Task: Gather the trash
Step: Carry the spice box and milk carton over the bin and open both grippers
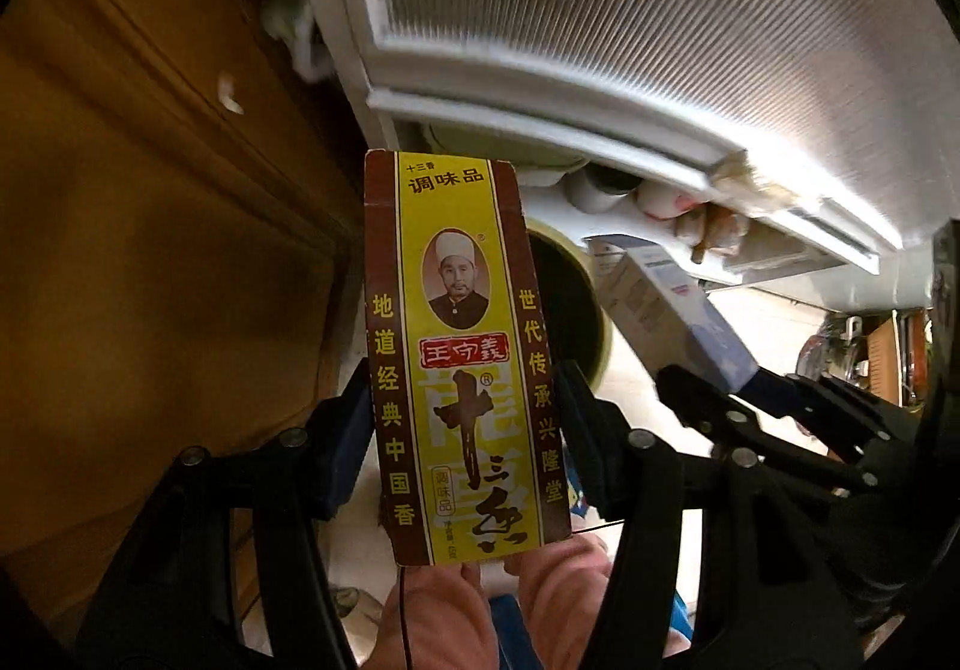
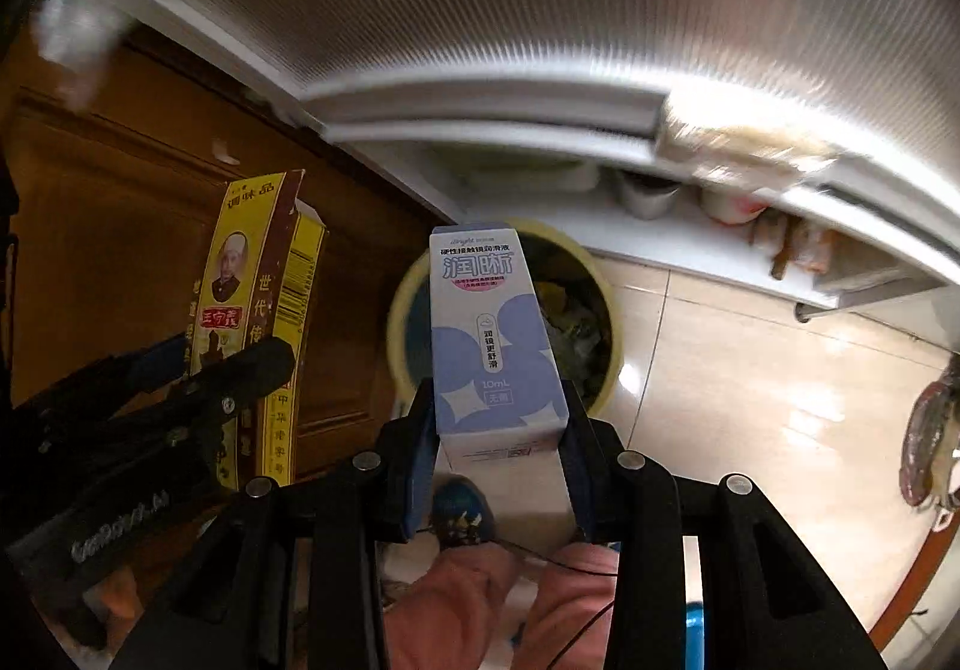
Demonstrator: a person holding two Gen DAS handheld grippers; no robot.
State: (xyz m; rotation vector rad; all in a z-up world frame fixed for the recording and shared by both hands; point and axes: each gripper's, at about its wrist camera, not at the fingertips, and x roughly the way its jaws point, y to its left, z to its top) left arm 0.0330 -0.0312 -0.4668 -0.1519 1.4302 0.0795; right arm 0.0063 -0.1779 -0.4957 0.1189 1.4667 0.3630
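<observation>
1. Your left tongs [image 1: 465, 418] are clamped on the yellow-and-brown seasoning box [image 1: 462, 346], pads pressed to its two long sides.
2. Your right tongs [image 2: 498, 448] grip the white-and-lilac contact-lens lubricant box [image 2: 495, 334], jaws closed partway on its lower end.
3. Both boxes hang above the tiled floor [image 2: 750, 370], just over the yellow-rimmed trash bin [image 2: 600, 364], which already holds trash.
</observation>
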